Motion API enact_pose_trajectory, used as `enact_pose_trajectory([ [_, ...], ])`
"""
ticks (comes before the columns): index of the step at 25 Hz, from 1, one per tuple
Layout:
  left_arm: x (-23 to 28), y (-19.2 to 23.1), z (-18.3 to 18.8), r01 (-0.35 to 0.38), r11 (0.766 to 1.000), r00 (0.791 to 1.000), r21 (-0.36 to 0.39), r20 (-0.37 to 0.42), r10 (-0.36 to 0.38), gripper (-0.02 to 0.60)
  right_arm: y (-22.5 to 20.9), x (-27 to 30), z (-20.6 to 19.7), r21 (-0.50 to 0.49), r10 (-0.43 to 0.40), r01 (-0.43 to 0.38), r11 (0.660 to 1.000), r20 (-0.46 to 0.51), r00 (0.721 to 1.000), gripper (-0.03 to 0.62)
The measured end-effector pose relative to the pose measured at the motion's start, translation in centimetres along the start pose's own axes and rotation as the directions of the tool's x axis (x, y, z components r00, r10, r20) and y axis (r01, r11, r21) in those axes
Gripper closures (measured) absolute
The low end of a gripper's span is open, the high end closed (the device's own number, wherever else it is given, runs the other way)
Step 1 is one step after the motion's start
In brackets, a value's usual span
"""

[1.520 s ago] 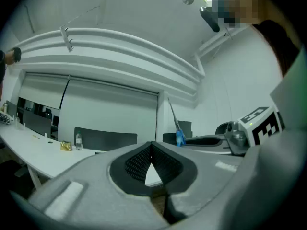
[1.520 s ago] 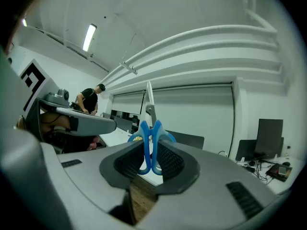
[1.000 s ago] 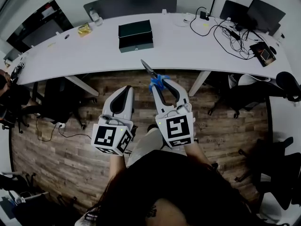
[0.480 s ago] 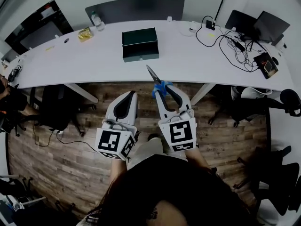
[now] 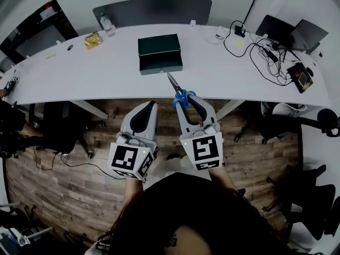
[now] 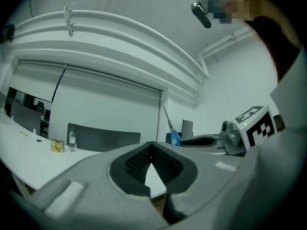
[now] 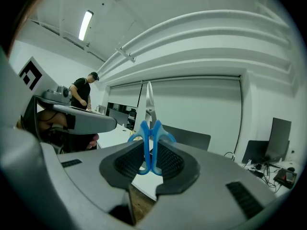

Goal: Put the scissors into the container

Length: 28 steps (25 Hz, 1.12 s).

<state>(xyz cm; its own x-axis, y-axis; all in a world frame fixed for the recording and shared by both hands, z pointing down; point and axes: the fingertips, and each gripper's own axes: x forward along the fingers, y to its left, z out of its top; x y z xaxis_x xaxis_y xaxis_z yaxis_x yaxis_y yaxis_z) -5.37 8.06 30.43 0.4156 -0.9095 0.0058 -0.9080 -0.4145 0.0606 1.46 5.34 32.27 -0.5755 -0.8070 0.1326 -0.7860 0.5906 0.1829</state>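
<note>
My right gripper [image 5: 187, 100] is shut on the blue handles of the scissors [image 5: 179, 91]. Their closed blades point forward, with the tip just over the near edge of the white table [image 5: 95, 73]. In the right gripper view the scissors [image 7: 150, 137] stand upright between the pads [image 7: 127, 163]. The dark green container [image 5: 160, 53] sits on the table a little ahead and to the left of the scissors' tip. My left gripper [image 5: 145, 108] hangs beside the right one, short of the table's edge. Its jaws [image 6: 151, 148] meet at the tips, shut with nothing between them.
Cables [image 5: 260, 44], monitors [image 5: 295, 28] and a small device [image 5: 296, 68] crowd the table's right end. A bottle [image 5: 106, 23] and a yellow packet [image 5: 92, 37] sit at the back left. Office chairs [image 5: 297, 121] stand on the wooden floor. A person [image 7: 82, 92] stands in the distance.
Both grippers have moved forward towards the table together. The scissors' tip, which was over the floor, now reaches the table's near edge. The grip is unchanged.
</note>
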Motion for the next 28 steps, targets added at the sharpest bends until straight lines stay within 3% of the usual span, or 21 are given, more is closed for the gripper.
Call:
enact_pose_trajectory([
  [13, 1.7, 2.0, 0.2, 0.033, 0.999, 0.999, -0.024, 0.008, -0.033, 0.571, -0.4, 2.7, 0.7, -0.002, -0.013, 0.013, 1.000, -0.003, 1.000, 0.503],
  [28, 7.1, 5.9, 0.5, 0.024, 1.000, 1.000, -0.014, -0.008, -0.024, 0.571, -3.1, 9.1, 0.5, 0.007, -0.003, 0.003, 1.000, -0.006, 1.000, 0.503],
])
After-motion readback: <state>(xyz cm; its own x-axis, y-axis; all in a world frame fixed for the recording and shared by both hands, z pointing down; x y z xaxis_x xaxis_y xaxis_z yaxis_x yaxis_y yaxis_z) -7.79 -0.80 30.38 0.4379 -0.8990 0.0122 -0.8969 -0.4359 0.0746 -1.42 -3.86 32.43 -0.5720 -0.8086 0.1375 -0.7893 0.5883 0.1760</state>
